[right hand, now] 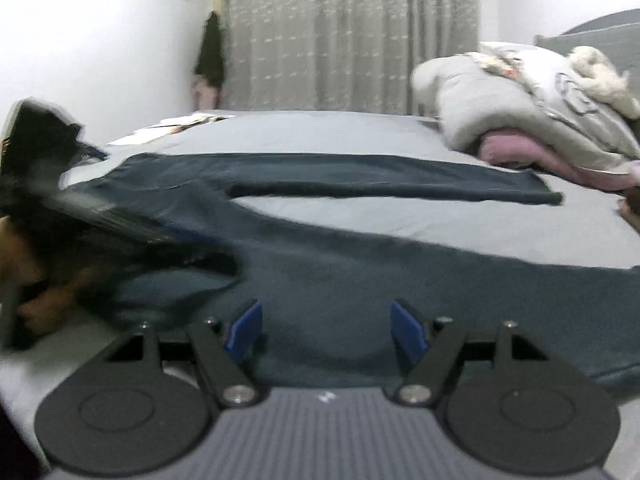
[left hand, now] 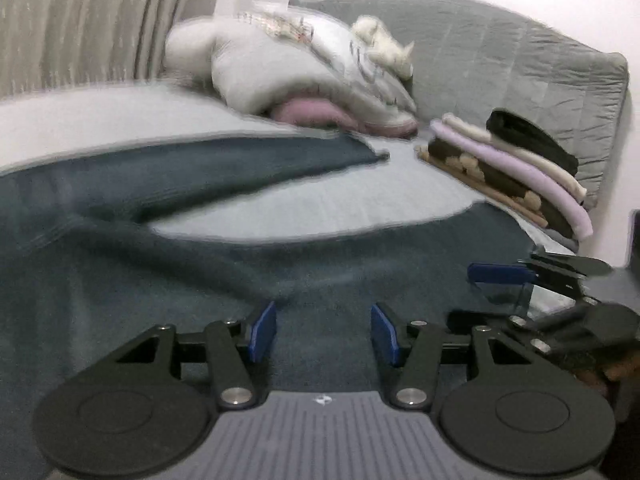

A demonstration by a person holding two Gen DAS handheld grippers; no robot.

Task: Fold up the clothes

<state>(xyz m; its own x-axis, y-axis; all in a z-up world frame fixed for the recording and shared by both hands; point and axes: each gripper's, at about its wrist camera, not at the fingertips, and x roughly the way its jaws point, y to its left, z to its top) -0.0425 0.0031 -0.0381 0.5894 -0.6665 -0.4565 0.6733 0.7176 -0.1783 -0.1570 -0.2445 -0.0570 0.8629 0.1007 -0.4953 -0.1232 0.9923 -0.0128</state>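
Blurred hand [right hand: 36, 300] behind left tongs [right hand: 92, 152]

No words, numbers or brand names can be read in either view. The only sign is a small white emblem on the ribbed grey housing [left hand: 324, 432] between the two black discs, at six o'clock in the left wrist view; the same mark sits on the grey housing [right hand: 326, 428] at six o'clock in the right wrist view. Its shape is too small to make out. The pale bedding [right hand: 560, 92] at two o'clock carries a dark outlined print, too blurred to read.
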